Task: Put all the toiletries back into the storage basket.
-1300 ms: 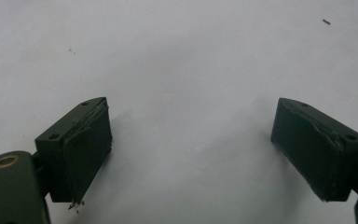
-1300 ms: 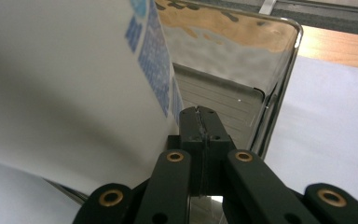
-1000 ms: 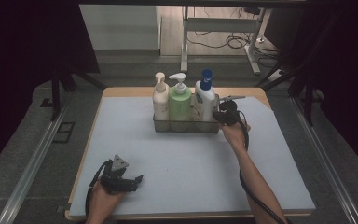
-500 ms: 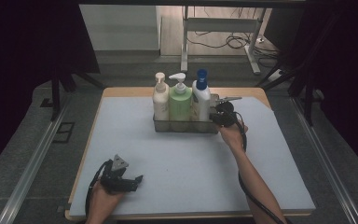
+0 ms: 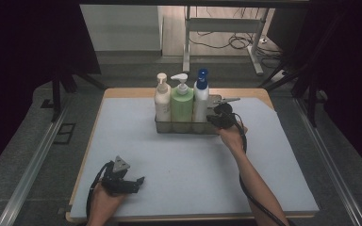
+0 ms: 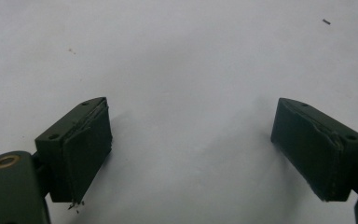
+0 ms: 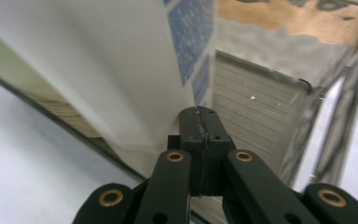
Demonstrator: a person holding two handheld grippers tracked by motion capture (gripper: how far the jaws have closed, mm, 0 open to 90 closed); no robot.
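Observation:
Three pump bottles stand in a row in a metal caddy (image 5: 184,127) at the back of the table: a cream one (image 5: 162,101), a green one (image 5: 182,104) and a white one with a blue cap (image 5: 200,100). My right gripper (image 5: 215,117) is at the caddy's right end, beside the white bottle. In the right gripper view its jaws are pressed together with nothing between them, and the right gripper (image 7: 200,115) has its tips close against the white bottle (image 7: 121,70), which has a blue label. My left gripper (image 5: 131,181) rests near the front left. In the left gripper view, the left gripper (image 6: 191,135) has its jaws wide apart over bare mat.
A pale blue mat (image 5: 188,165) covers the wooden table (image 5: 122,92). To the right of the white bottle the caddy has a free slot with a ribbed floor (image 7: 256,112). A metal frame (image 5: 221,23) and cables lie on the floor beyond the table.
My right gripper has edged slightly left and nearer, toward the white bottle. The left gripper and the bottles have stayed in place.

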